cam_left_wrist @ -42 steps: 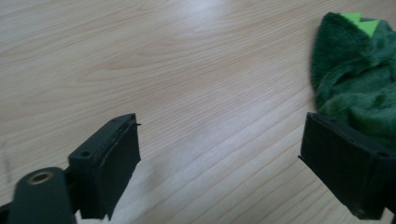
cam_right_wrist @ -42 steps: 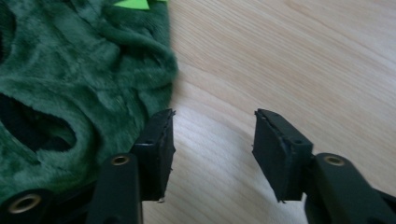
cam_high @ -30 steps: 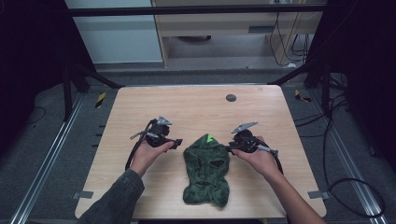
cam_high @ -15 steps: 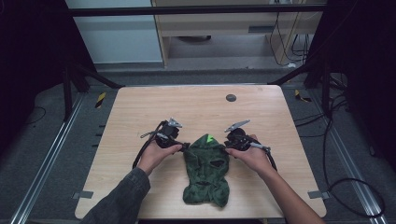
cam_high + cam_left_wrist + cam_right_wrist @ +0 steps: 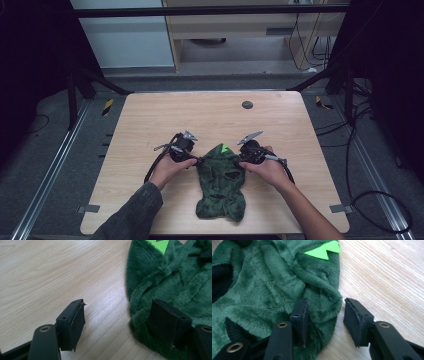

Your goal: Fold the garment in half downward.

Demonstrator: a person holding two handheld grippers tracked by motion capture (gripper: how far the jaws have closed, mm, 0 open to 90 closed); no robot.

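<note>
You are straddling both upper edges of the green fleece garment [image 5: 220,181], lying near the table's [image 5: 150,120] front edge. Your left gripper [image 5: 120,317] is standing wide, gripping nothing; since a second ago it has closed in. Your right gripper's [image 5: 325,318] jaws have just been opening, cloth lying loosely between, unpinched. Neither edge is secured yet.

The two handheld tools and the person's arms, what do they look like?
Both tools are black, each topped by a grey three-cornered plate, with a black cable trailing back. The left tool and right tool end in two flat black jaws with brass-coloured rivets. The left arm wears a dark grey sleeve; the right forearm is bare.
</note>
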